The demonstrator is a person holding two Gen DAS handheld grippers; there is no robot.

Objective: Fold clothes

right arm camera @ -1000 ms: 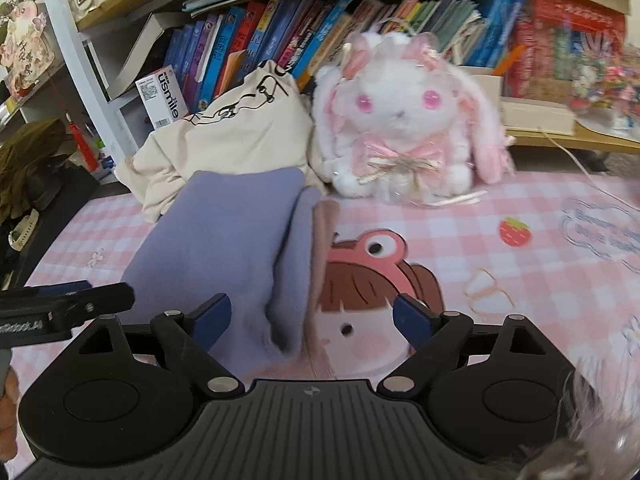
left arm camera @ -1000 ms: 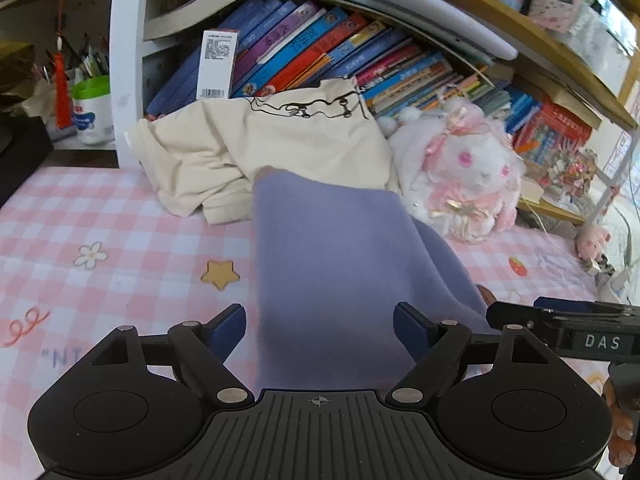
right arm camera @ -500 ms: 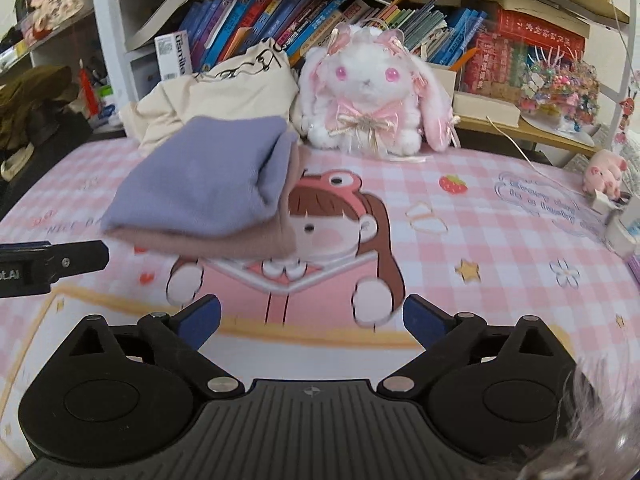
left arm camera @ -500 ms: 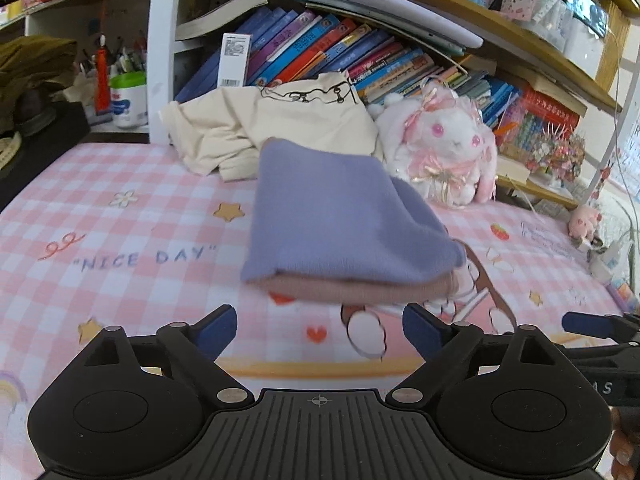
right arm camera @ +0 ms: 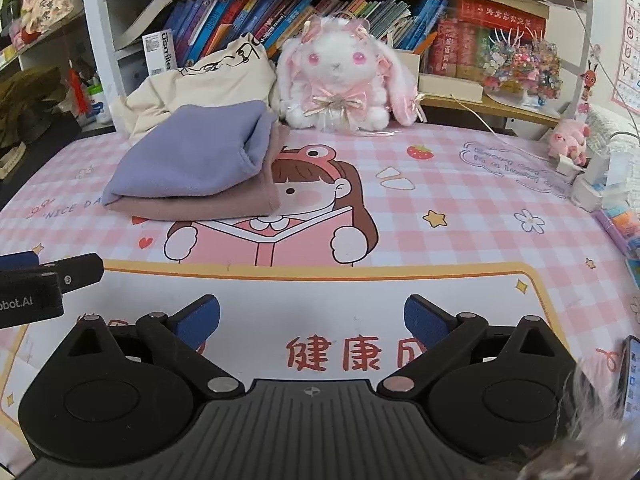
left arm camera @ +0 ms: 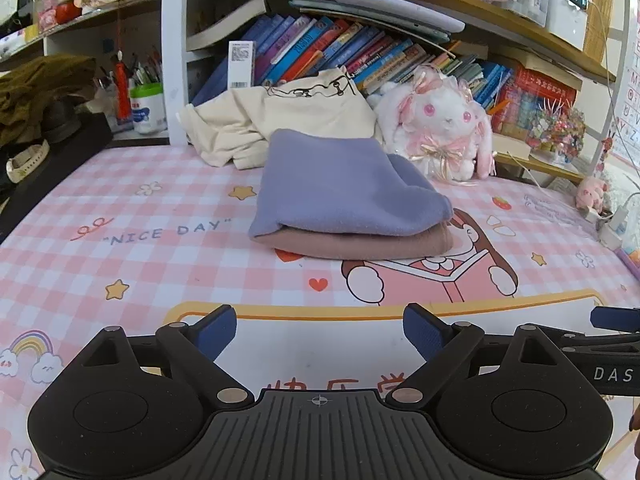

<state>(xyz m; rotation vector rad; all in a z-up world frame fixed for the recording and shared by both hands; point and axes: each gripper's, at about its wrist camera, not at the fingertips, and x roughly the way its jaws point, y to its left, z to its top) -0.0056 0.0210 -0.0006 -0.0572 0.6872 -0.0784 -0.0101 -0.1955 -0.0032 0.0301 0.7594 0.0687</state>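
Observation:
A folded purple garment [left arm camera: 340,188] lies on top of a folded dusty-pink garment [left arm camera: 360,245] on the pink checked mat [left arm camera: 160,248]; the stack also shows in the right wrist view [right arm camera: 192,164], pink layer [right arm camera: 208,206] beneath. A crumpled cream garment [left arm camera: 288,120] [right arm camera: 200,80] lies behind it against the bookshelf. My left gripper [left arm camera: 319,330] is open and empty, well short of the stack. My right gripper [right arm camera: 312,318] is open and empty, near the mat's front, to the right of the left one.
A white plush rabbit [left arm camera: 440,128] [right arm camera: 340,76] sits right of the cream garment. A bookshelf [left arm camera: 320,52] lines the back. A small pink pig toy [right arm camera: 570,140], chargers and cables [right arm camera: 592,180] lie at the right edge. A phone [right arm camera: 630,380] is at the lower right.
Both grippers have drawn back from the folded stack toward the mat's front. The purple garment, close under the fingers a second ago, now rests on the pink one, untouched.

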